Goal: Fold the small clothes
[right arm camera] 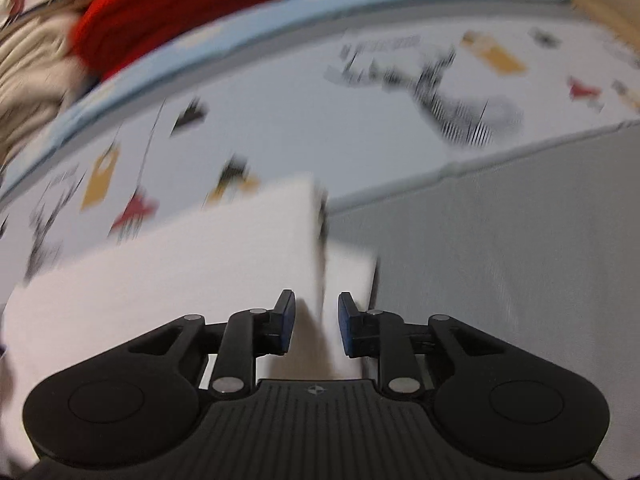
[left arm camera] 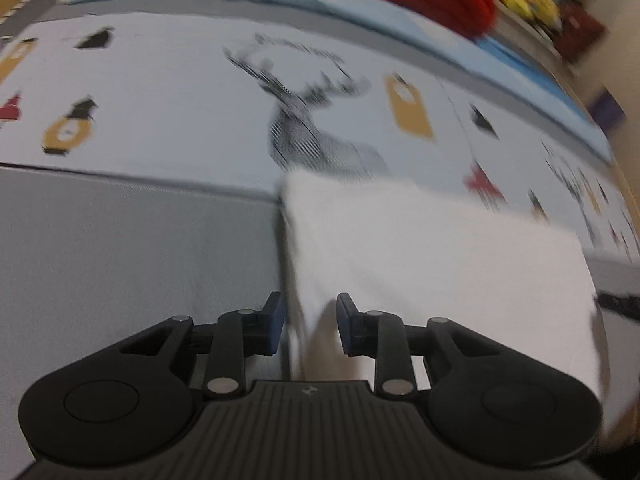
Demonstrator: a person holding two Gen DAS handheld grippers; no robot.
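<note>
The white garment (left arm camera: 420, 248), soft, light and floppy I judge, lies on the printed bed cover (left arm camera: 180, 112), a corner between each slightly parted left claw (left arm camera: 310, 324) and right claw (right arm camera: 316, 322), neither pinching; I'd grip hems near corners.

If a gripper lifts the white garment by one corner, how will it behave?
The white garment lies in flat layers on the bed cover, so it probably droops limply. It looks thin, likely light. The fold may fall open.
</note>
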